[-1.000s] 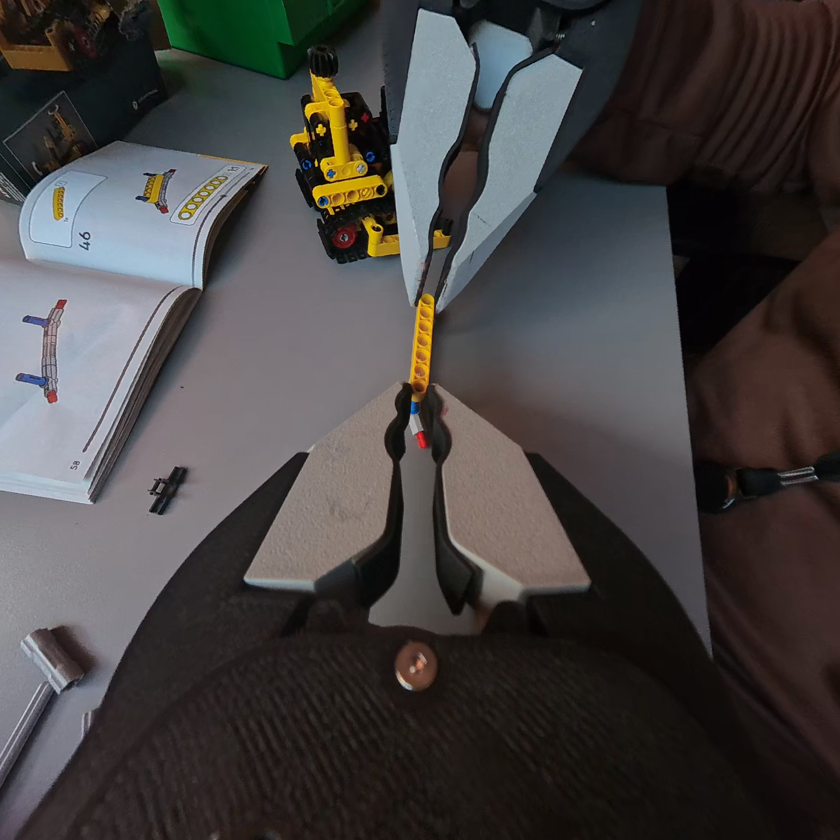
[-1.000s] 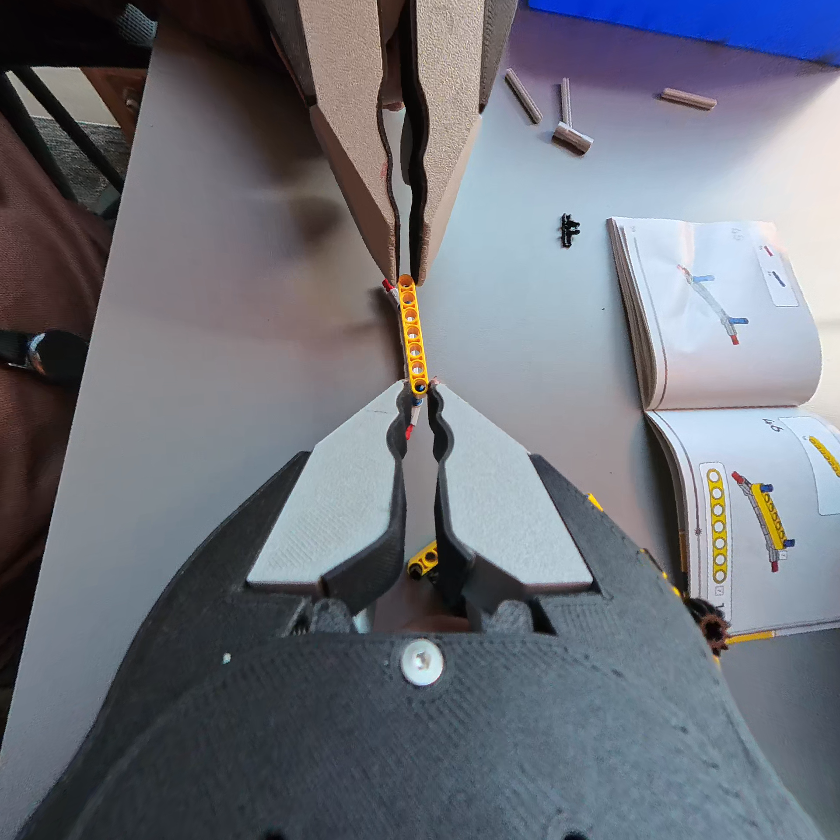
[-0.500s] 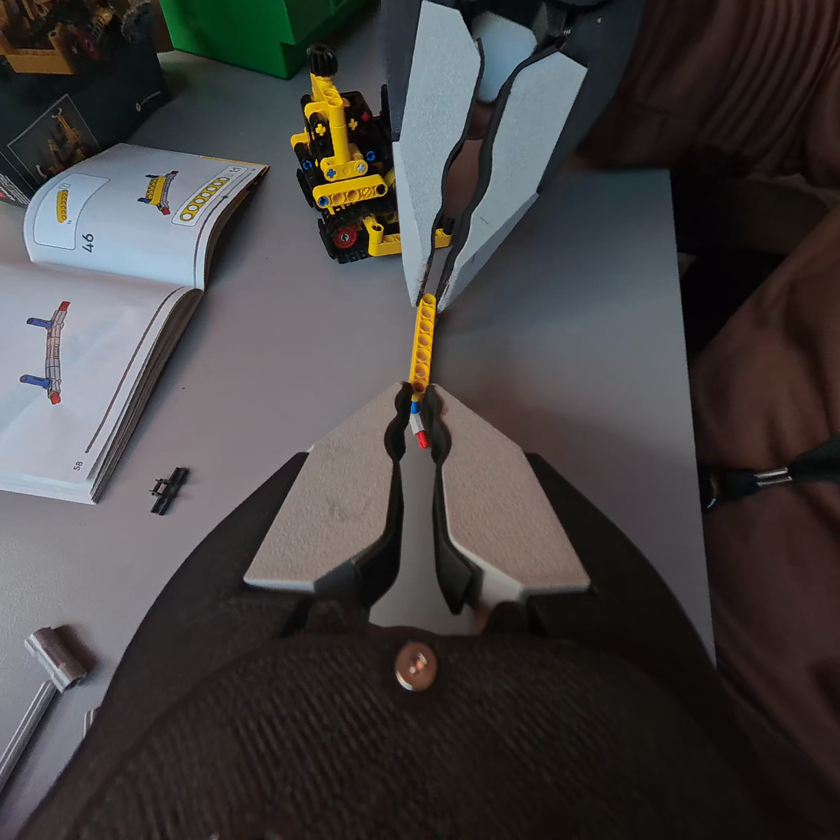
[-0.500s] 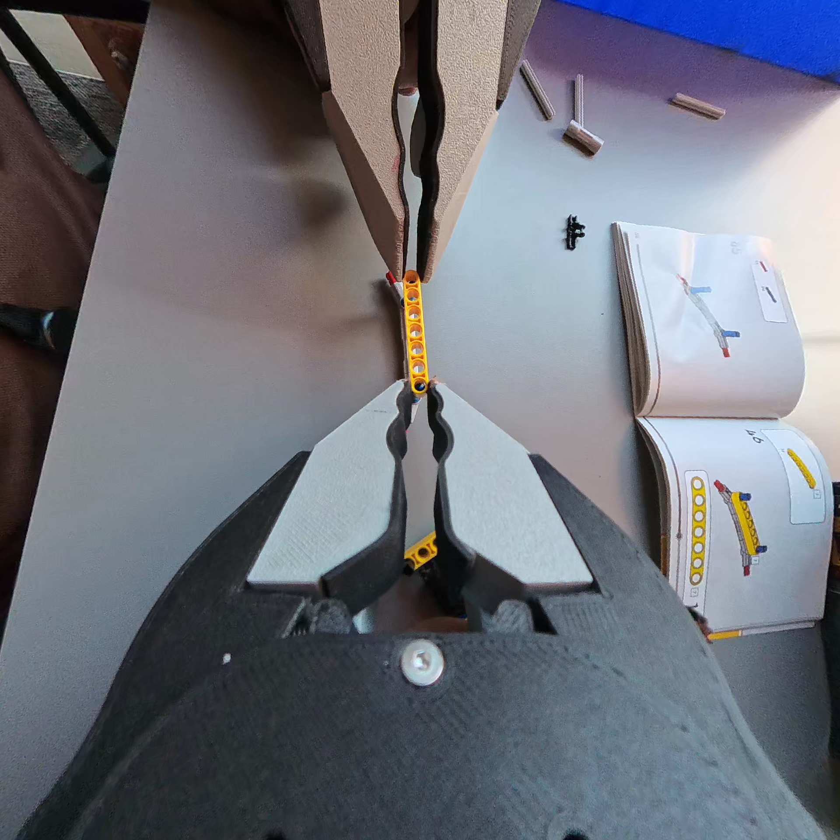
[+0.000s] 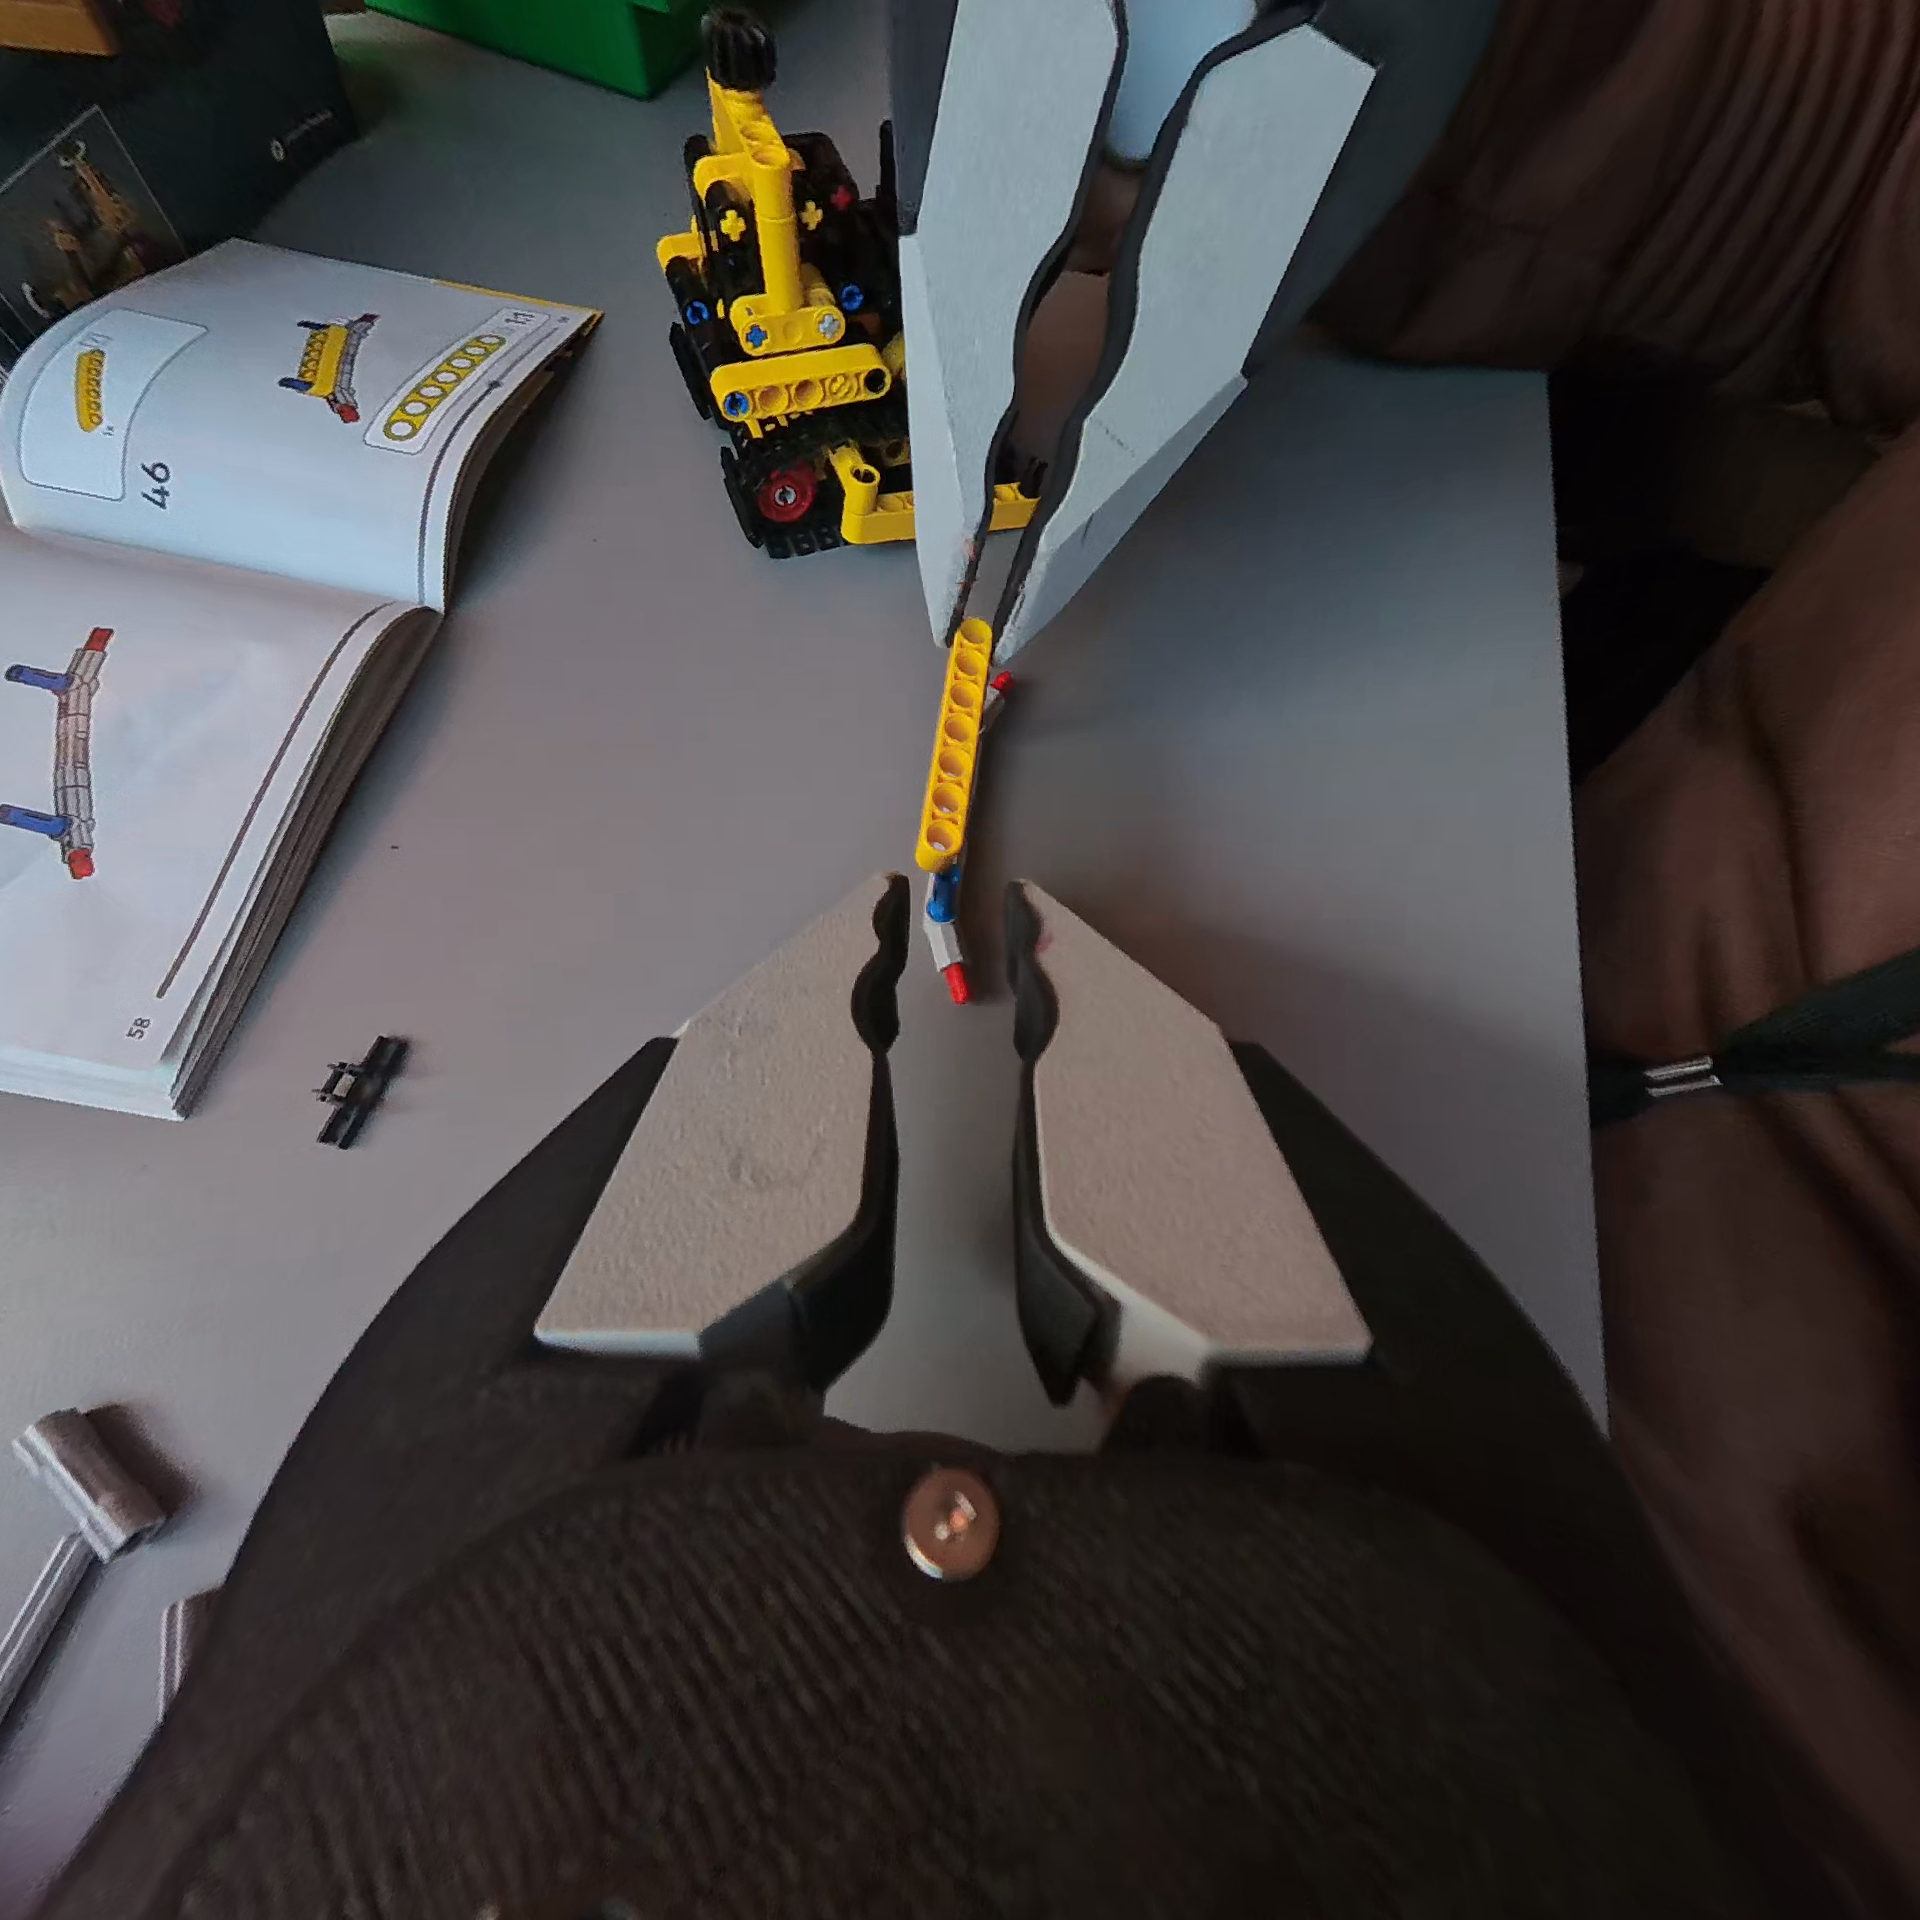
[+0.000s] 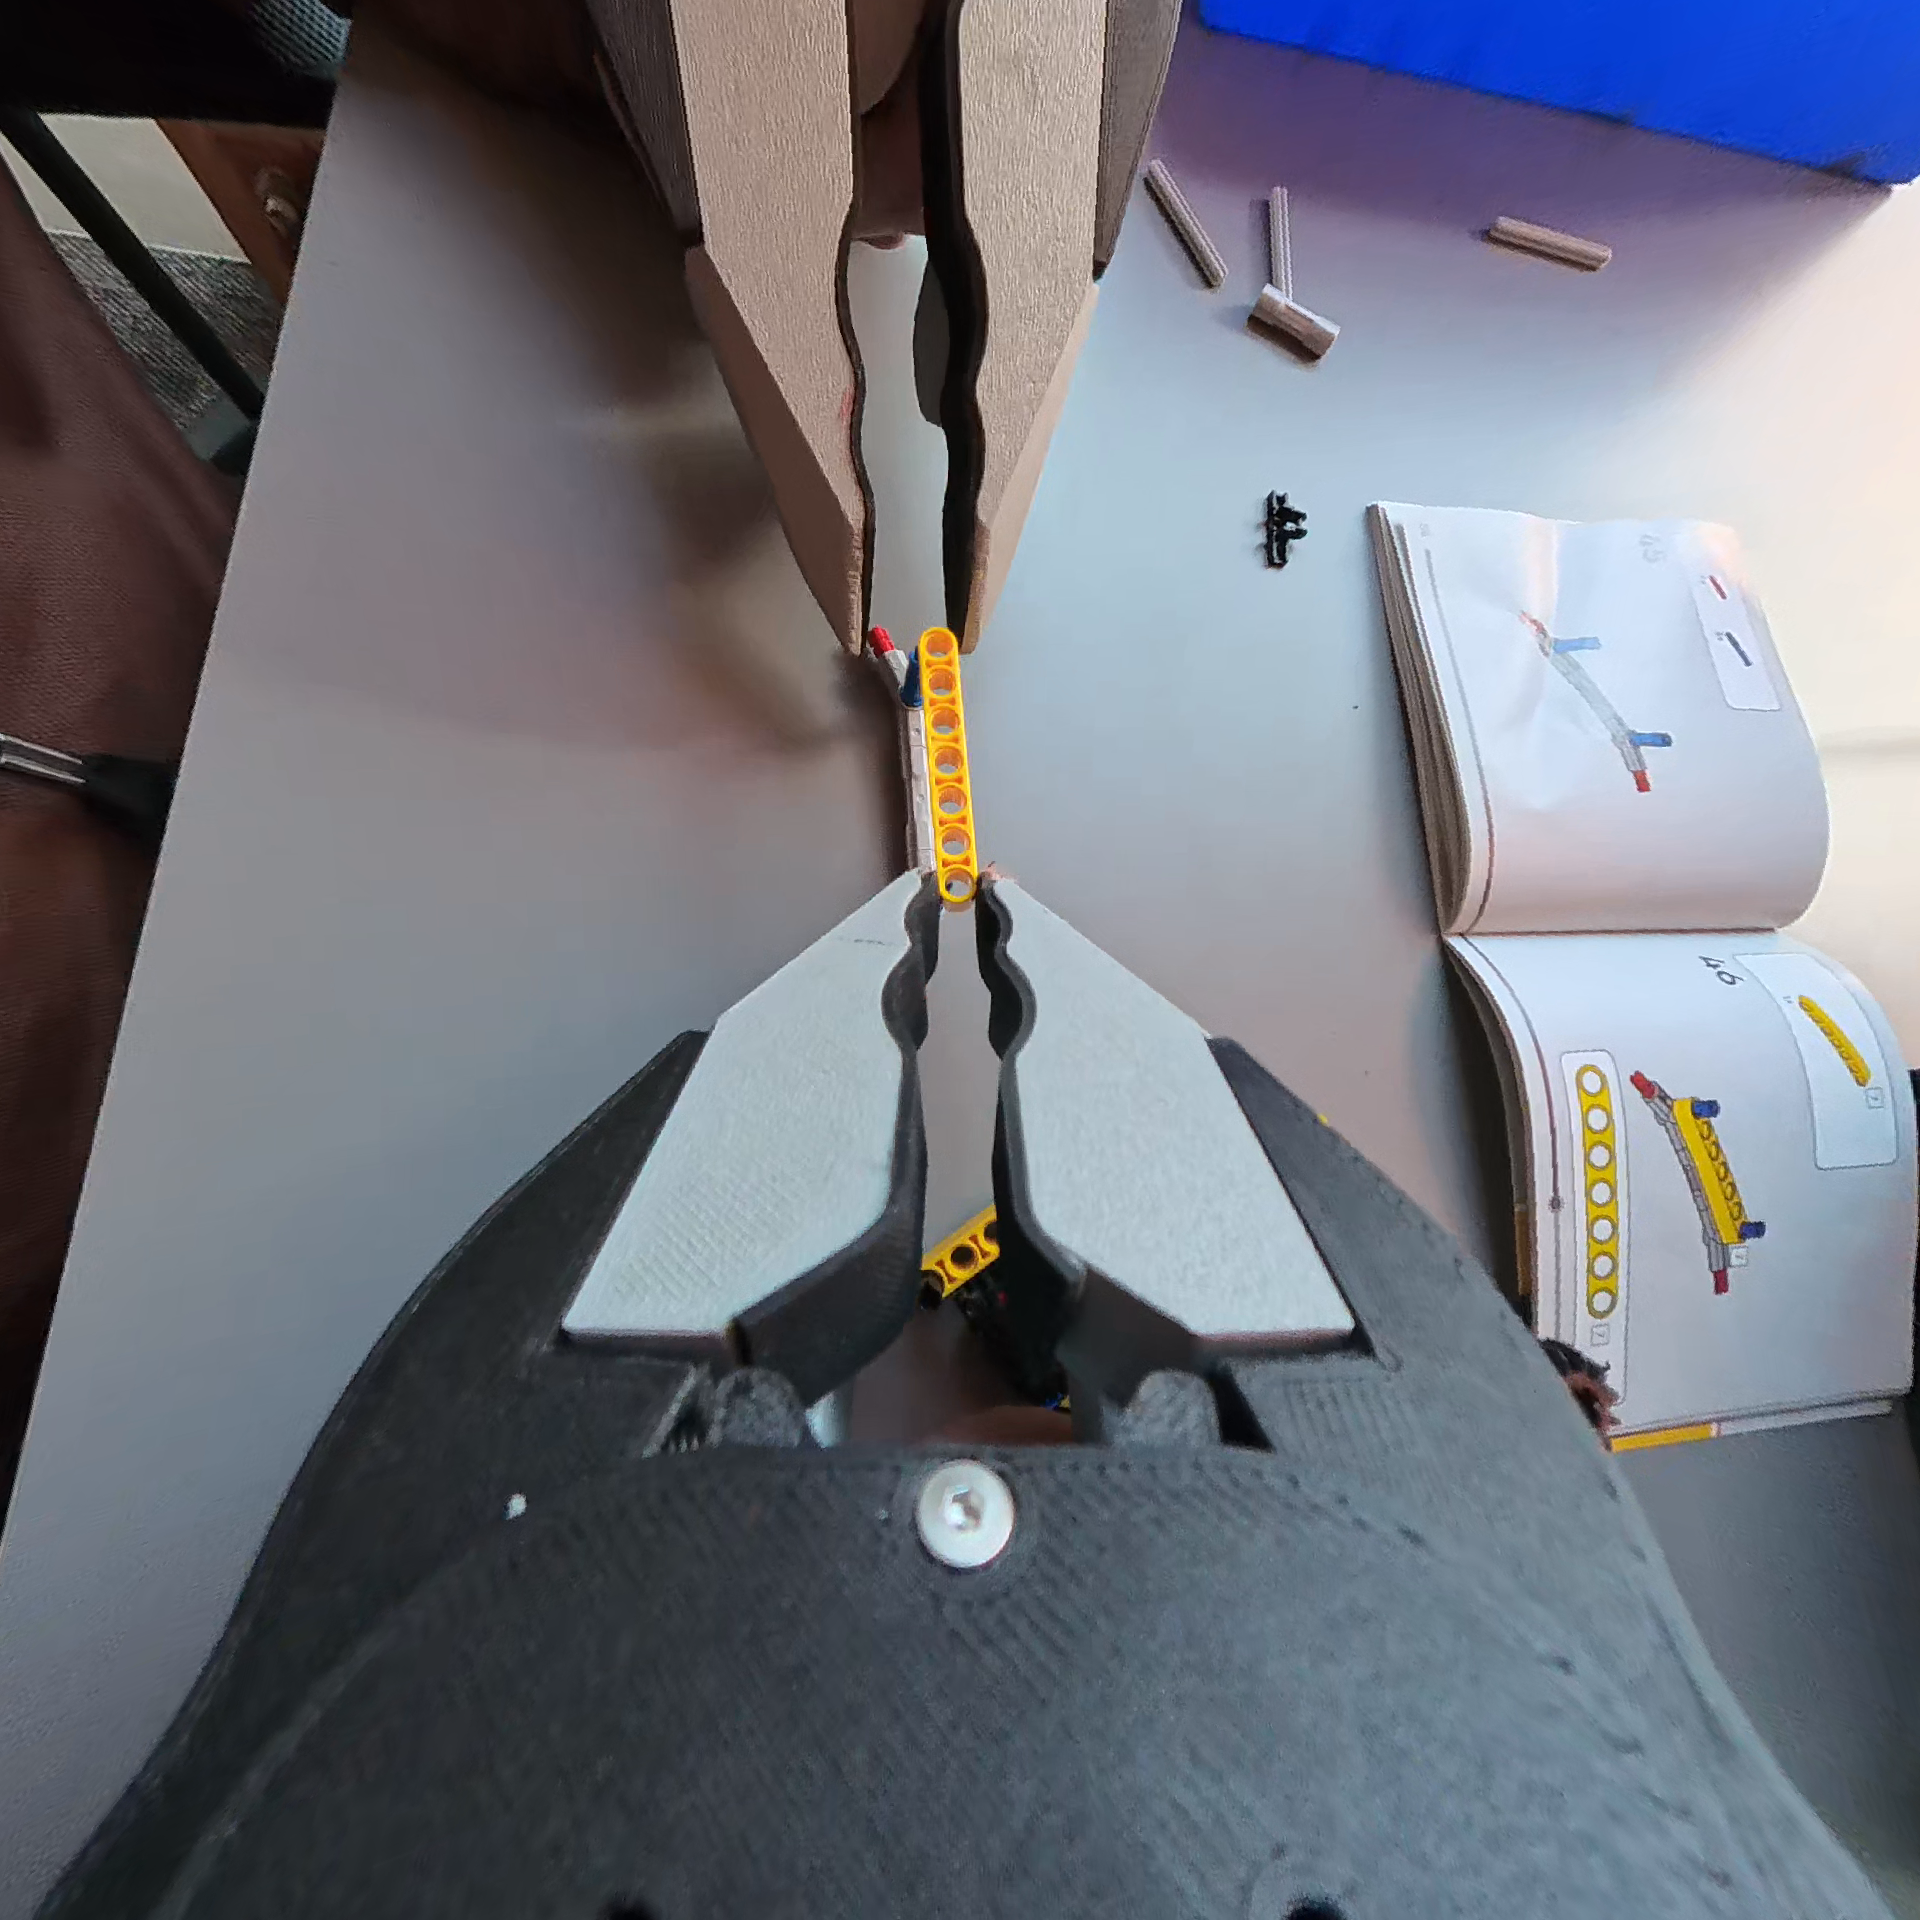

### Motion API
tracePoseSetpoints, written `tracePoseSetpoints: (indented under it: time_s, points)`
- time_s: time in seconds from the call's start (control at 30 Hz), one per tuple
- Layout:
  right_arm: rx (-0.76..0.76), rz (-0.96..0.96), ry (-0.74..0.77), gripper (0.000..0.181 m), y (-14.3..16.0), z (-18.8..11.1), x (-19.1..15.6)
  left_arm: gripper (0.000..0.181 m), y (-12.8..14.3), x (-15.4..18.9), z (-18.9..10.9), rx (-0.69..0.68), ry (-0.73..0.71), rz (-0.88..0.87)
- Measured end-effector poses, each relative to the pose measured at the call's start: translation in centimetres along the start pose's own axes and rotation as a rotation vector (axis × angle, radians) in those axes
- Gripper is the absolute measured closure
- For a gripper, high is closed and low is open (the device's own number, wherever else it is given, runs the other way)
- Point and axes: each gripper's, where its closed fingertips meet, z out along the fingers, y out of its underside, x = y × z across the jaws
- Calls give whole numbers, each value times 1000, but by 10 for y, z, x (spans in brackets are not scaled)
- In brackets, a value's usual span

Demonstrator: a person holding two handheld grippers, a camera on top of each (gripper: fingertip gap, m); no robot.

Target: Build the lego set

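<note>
yellow beam (image 5: 958,750) over table (image 5: 644,748), pinched at far end by right tool (image 6: 958,896); left tool (image 5: 954,883) spread. nearby: booklet (image 5: 239,582), yellow model (image 5: 790,343), black pin (image 5: 358,1089).

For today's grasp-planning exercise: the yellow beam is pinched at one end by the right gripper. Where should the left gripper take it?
Its free end: the yellow beam juts straight out of the right gripper toward the open left gripper. Come in endwise and close the fingers on its narrow edges.
</note>
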Motion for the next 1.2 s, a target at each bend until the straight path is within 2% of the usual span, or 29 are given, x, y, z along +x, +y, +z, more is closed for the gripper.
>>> tracePoseSetpoints:
  time_s: [1.2]
  points:
    - [0,18,-31,177,-2,3,-4,176,-8,2,0,38,-26,44]
